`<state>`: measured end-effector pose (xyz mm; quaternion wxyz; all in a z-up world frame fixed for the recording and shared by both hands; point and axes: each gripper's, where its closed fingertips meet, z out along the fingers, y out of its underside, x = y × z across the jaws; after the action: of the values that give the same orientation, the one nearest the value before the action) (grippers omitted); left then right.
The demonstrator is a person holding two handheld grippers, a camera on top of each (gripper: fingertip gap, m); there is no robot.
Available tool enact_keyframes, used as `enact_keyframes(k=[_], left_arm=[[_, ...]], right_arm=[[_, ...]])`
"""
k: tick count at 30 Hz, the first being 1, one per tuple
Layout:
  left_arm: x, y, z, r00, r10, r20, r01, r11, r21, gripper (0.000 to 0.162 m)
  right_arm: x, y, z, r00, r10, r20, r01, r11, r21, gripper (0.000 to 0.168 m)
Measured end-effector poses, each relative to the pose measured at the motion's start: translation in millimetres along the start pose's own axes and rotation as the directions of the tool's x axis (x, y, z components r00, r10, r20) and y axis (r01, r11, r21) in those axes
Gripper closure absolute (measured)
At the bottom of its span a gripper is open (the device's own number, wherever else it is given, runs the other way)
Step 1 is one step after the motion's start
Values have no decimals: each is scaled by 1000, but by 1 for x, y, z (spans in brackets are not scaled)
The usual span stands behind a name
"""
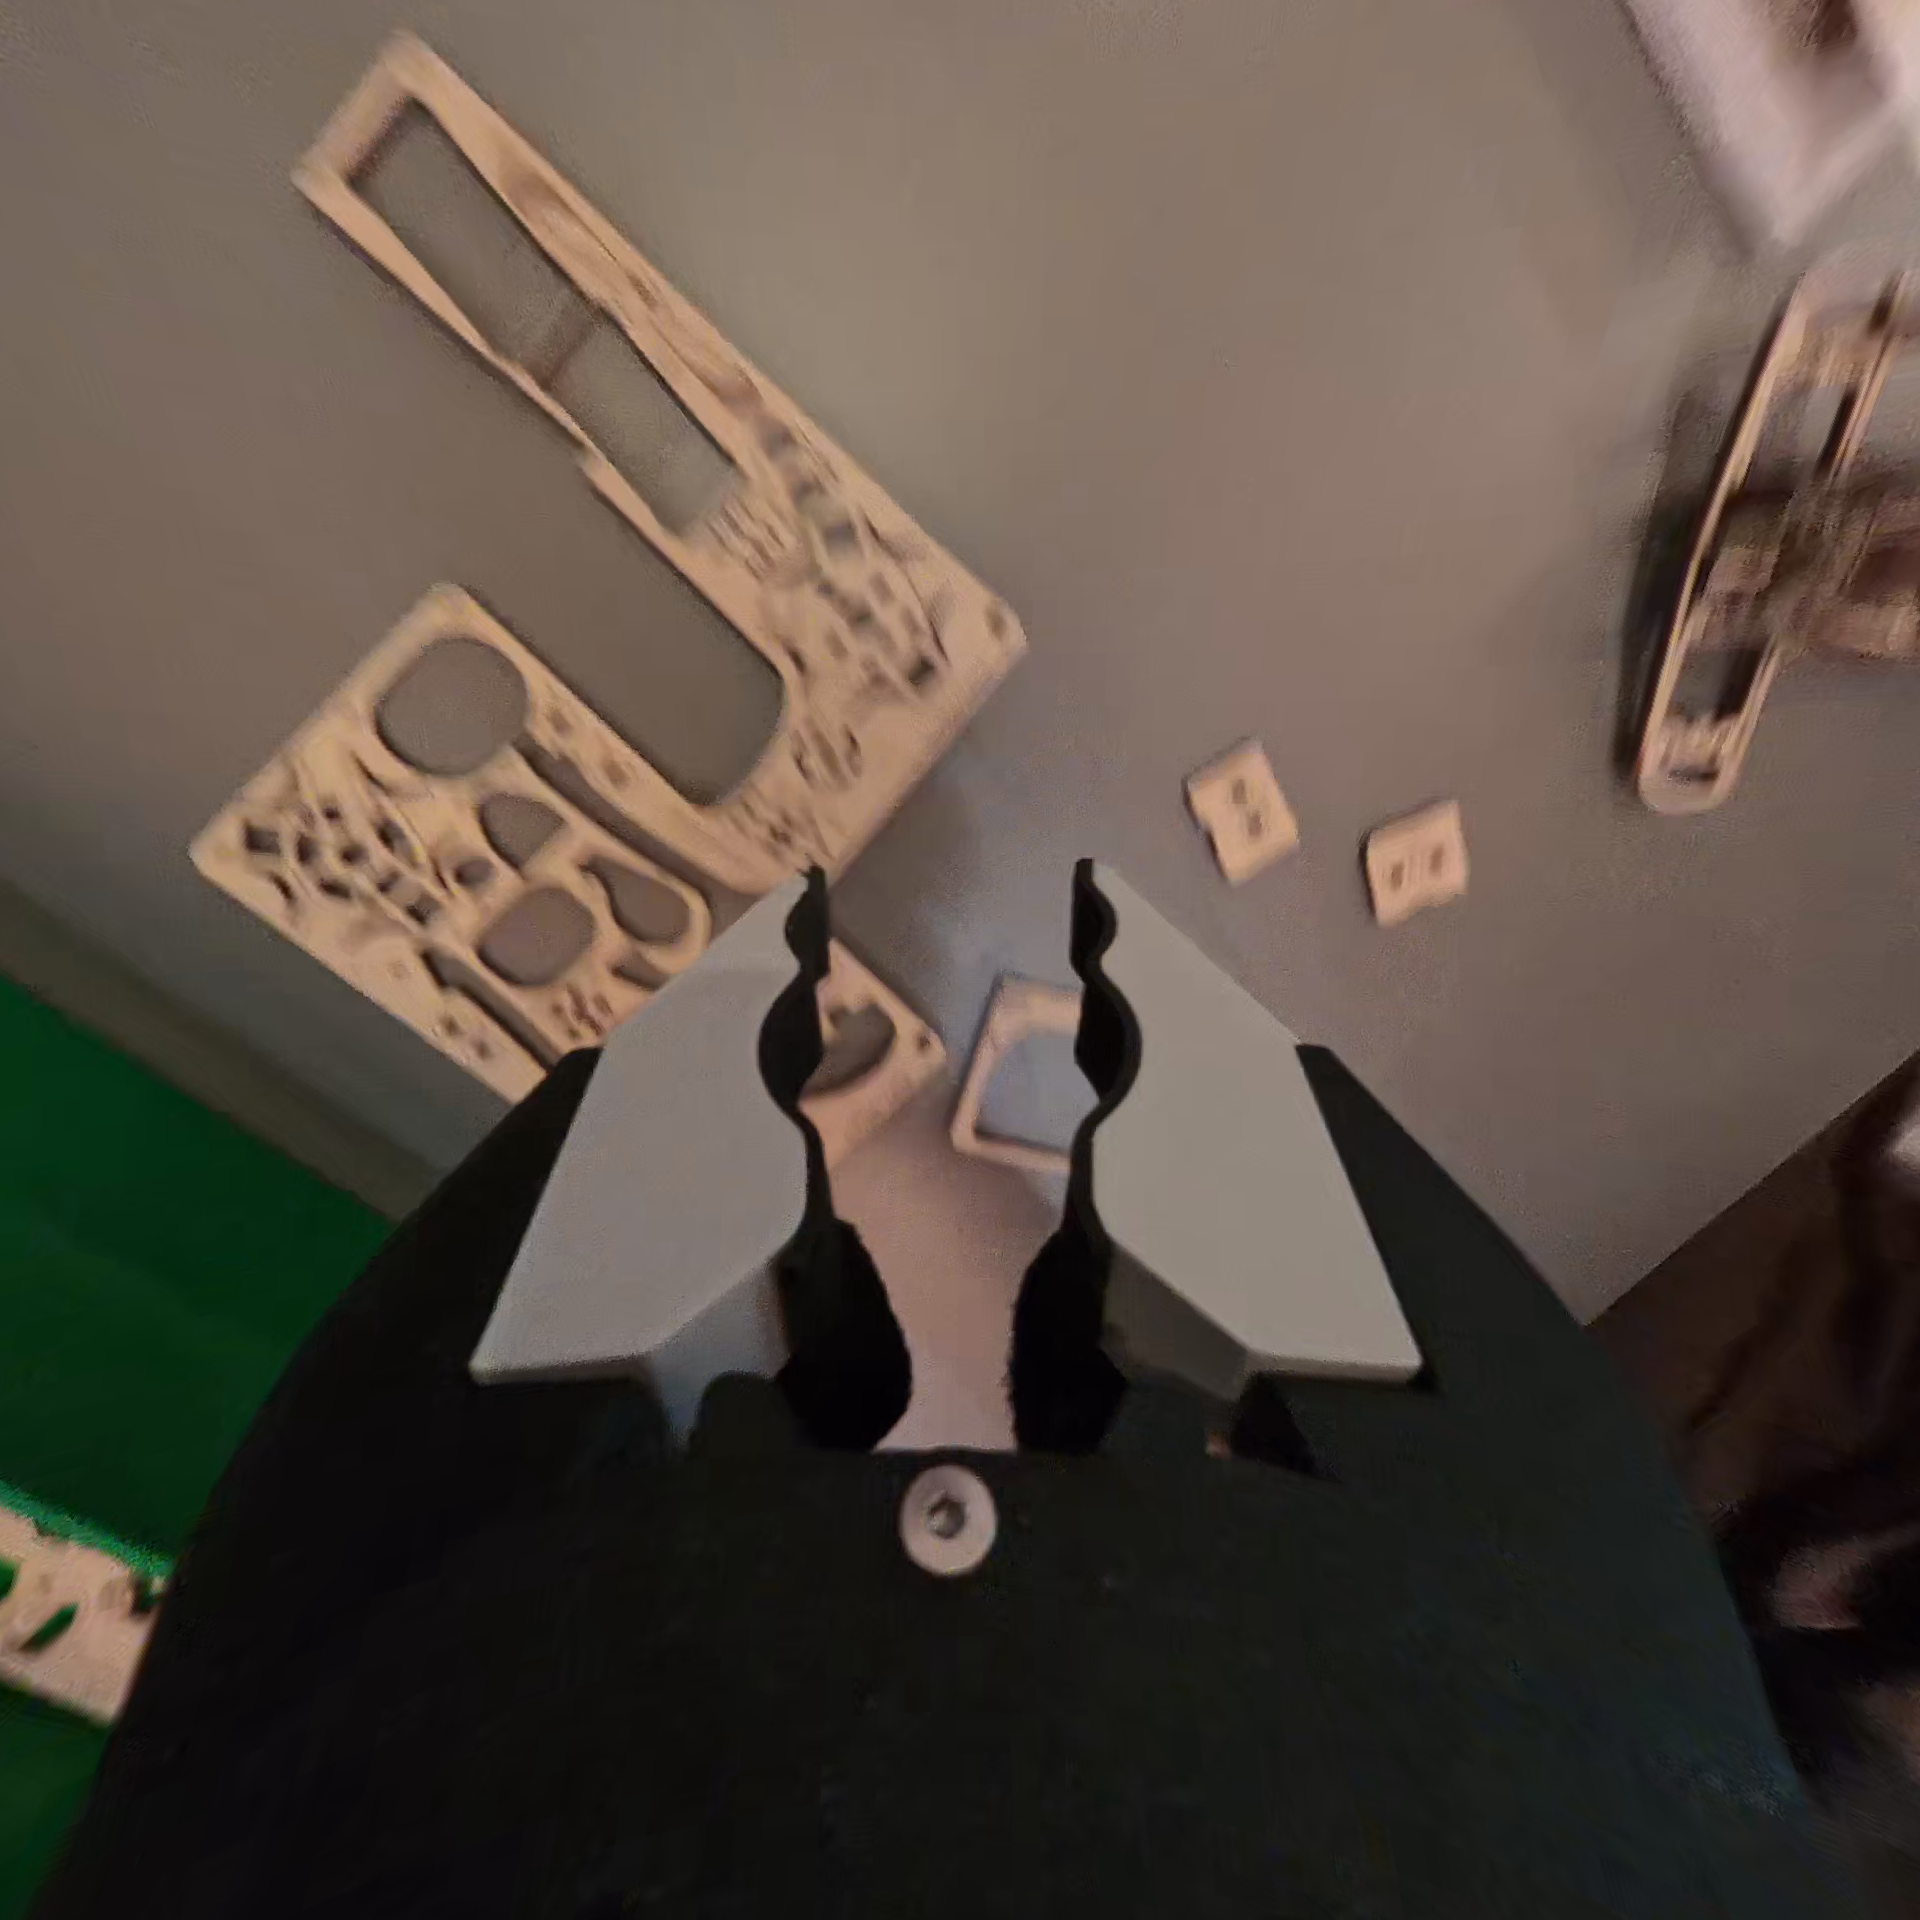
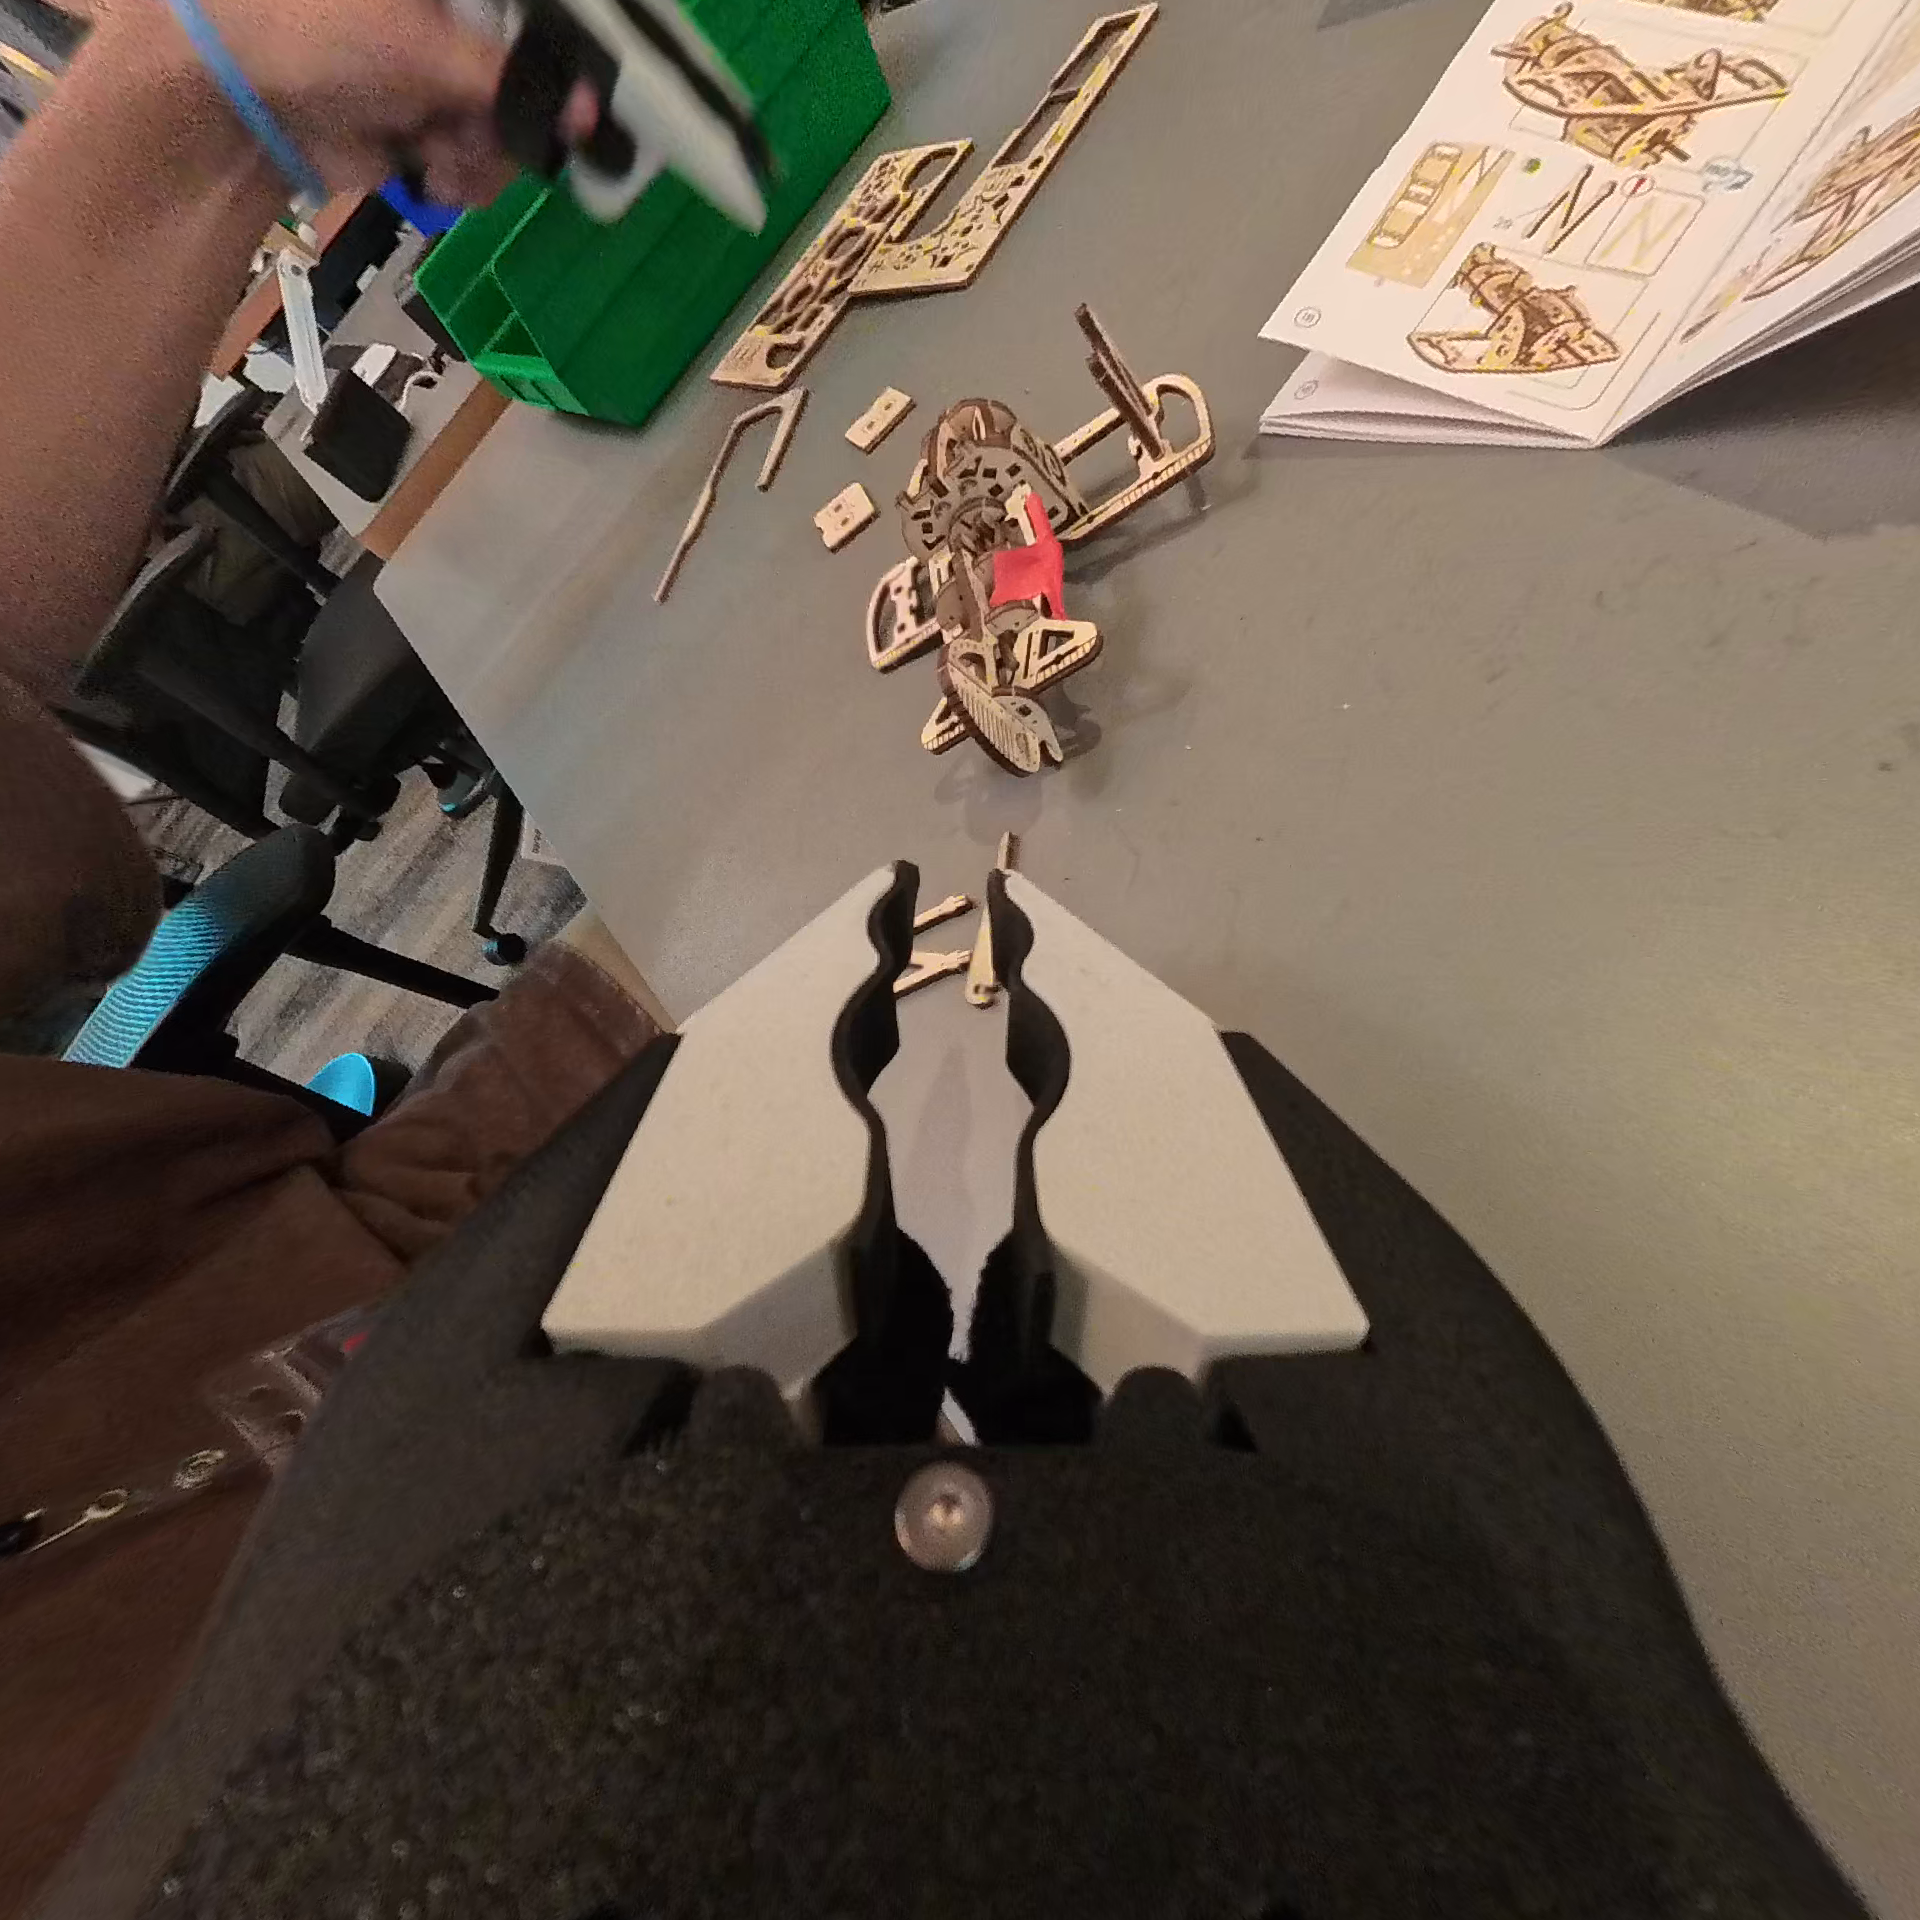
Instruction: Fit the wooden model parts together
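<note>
A partly built wooden model (image 2: pixel 997 566) lies mid-counter (image 2: pixel 1455 935) with loose small plates (image 2: pixel 879 418) beside it and punched-out sheets (image 1: pixel 582 665) toward the far edge, so fitting remains, while both the left hand-held gripper (image 1: pixel 948 894) and the right hand-held gripper (image 2: pixel 954 883) hang empty, jaws apart.

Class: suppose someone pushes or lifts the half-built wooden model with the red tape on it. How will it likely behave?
The wooden model is probably light and fragile: it is thin, heavily cut-out sheet parts. It would likely slide, not roll, since it rests on the table on flat edges. Its thin upright frame may snag or snap if pushed.
</note>
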<state>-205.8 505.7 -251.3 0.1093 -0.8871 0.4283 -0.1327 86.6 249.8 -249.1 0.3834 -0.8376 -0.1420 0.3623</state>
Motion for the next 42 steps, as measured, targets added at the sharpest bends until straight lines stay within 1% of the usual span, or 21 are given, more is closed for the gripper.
enact_keyframes(k=[1, 2, 4, 6, 8, 9, 10, 11, 13, 15, 18, 20, 23, 25, 27, 30, 34, 37, 38, 40, 42], left_arm=[[8, 25, 1, 999, 27, 44, -26, 999, -20, 123], [12, 50, 5, 996, 8, 86, -3, 999, -52, 123], [24, 89, 18, 989, -120, 88, 125, 991, -52, 117], [38, 101, 25, 955, -296, 31, 295, 955, 46, 117], [51, 94, 24, 877, -475, -75, 480, 856, 191, 117], [54, 95, 25, 839, -537, -86, 541, 810, 224, 117], [57, 97, 28, 824, -561, -76, 561, 791, 244, 117], [61, 97, 31, 823, -564, -64, 560, 789, 252, 119], [56, 101, 33, 816, -578, 21, 550, 787, 278, 128], [55, 102, 34, 799, -599, 53, 561, 775, 290, 132], [52, 108, 37, 788, -594, 165, 525, 787, 325, 151], [55, 108, 39, 779, -596, 194, 504, 780, 371, 154], [58, 115, 36, 805, -529, 270, 449, 839, 307, 162], [51, 122, 32, 808, -483, 337, 405, 871, 279, 162], [47, 128, 29, 815, -485, 317, 412, 870, 271, 162], [32, 145, 17, 788, -537, 303, 458, 839, 294, 162], [0, 173, -1, 718, -640, 273, 542, 760, 358, 162], [-11, 179, -7, 698, -677, 232, 570, 722, 392, 162], [-10, 176, -9, 702, -679, 215, 565, 715, 412, 162], [3, 155, -15, 761, -630, 151, 504, 722, 474, 162], [24, 136, -16, 840, -522, 147, 399, 778, 485, 162]], right_arm=[[1, -1, -1, 1000, 6, 1, -6, 1000, 4, 156], [2, -1, -1, 1000, 14, 3, -14, 1000, 6, 156], [2, -1, 0, 999, 30, 14, -30, 1000, 7, 156], [2, 0, 2, 999, 43, 25, -43, 999, 6, 156], [0, 1, 5, 998, 51, 40, -51, 999, 0, 156], [-1, 2, 6, 998, 53, 45, -53, 999, -3, 156], [-2, 2, 7, 998, 52, 48, -51, 999, -7, 155], [-3, 2, 8, 998, 48, 49, -48, 999, -9, 155], [-6, 2, 7, 998, 35, 49, -35, 999, -10, 155], [-9, 1, 6, 998, 25, 50, -24, 1000, -8, 156], [-10, 0, 6, 998, 29, 59, -29, 1000, -5, 155], [-11, 0, 6, 998, 32, 61, -32, 999, -4, 155], [-13, 1, 6, 997, 31, 66, -31, 1000, -5, 155], [-15, 1, 6, 998, 23, 67, -23, 1000, -5, 155], [-17, 1, 6, 998, 15, 67, -14, 1000, -10, 155], [-20, 2, 7, 998, 4, 63, -3, 1000, -14, 155], [-20, 3, 9, 998, -3, 58, 4, 1000, -22, 155], [-20, 5, 11, 998, -5, 56, 7, 999, -31, 155], [-19, 6, 12, 999, -6, 54, 8, 999, -35, 155], [-18, 8, 13, 999, -8, 48, 10, 999, -45, 155], [-17, 9, 12, 999, -12, 42, 14, 999, -52, 155]])
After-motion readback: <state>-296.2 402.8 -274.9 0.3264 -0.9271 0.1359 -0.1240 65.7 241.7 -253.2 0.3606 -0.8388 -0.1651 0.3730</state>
